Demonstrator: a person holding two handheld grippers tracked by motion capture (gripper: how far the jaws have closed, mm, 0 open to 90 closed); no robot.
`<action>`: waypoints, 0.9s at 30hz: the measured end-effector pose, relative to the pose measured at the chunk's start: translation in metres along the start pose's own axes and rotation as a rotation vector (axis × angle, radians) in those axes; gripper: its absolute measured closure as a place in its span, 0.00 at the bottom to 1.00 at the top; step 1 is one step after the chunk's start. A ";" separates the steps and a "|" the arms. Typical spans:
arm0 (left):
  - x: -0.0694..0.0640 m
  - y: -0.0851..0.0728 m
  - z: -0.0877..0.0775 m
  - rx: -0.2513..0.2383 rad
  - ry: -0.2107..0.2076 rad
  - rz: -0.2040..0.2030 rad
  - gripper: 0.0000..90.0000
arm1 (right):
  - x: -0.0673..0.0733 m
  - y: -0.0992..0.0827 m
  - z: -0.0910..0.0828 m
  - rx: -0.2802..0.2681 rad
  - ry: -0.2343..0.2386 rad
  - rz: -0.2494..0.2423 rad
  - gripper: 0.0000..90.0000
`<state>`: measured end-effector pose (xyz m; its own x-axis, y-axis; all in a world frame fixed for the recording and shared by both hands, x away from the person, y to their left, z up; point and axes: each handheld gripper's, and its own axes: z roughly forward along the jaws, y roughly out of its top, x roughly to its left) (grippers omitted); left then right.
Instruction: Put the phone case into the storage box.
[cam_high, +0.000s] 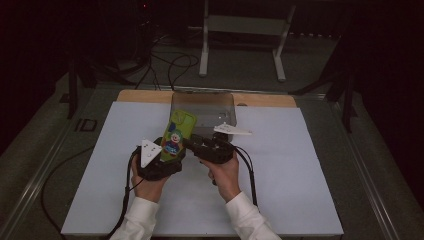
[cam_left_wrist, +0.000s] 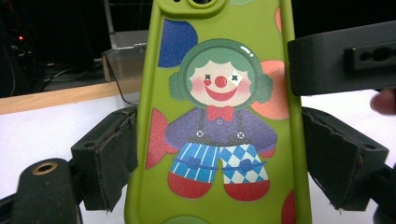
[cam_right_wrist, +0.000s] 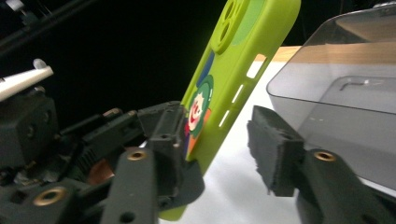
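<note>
The table (cam_high: 280, 200) was the biggest thing I had to work over, a pale sheet spread across it with a wooden edge showing at the far side. At twelve o'clock from my hands sat a clear plastic box (cam_high: 202, 102), grey-tinted and open at the top; in the right gripper view the same box (cam_right_wrist: 345, 93) stood at about two o'clock, just beyond the jaws.

Next came the phone case (cam_high: 176, 136), bright green with a clown printed on its back. I had it standing up off the table, tilted, its camera end pointing toward twelve o'clock and toward the box. My left gripper (cam_high: 167, 159) was clamped on the lower part of the phone case (cam_left_wrist: 219, 121), one pad pressed on each long edge, at nine and three o'clock of the clown.

My right gripper (cam_high: 192, 142) came in from three o'clock of the case. In its own view the phone case (cam_right_wrist: 233, 79) rose between the jaws toward twelve o'clock; the pad at nine o'clock lay against the printed back, while the pad at three o'clock stood apart from the case's side edge with a gap showing. So that gripper was not yet holding it.
</note>
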<state>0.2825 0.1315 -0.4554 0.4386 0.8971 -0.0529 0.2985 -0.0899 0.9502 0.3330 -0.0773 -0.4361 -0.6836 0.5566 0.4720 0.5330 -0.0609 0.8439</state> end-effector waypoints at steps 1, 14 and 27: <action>0.000 0.000 0.000 -0.002 0.002 -0.002 0.17 | 0.000 0.000 0.001 0.000 -0.001 0.015 0.67; -0.006 -0.004 0.001 -0.026 0.028 -0.033 0.17 | 0.001 -0.005 0.011 0.012 0.019 0.117 0.83; -0.007 -0.007 0.006 0.002 0.004 -0.034 0.16 | 0.002 -0.005 0.009 0.022 -0.005 0.107 0.87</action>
<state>0.2823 0.1228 -0.4637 0.4248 0.9014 -0.0840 0.3145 -0.0599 0.9474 0.3333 -0.0680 -0.4416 -0.6199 0.5519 0.5578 0.6138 -0.1018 0.7829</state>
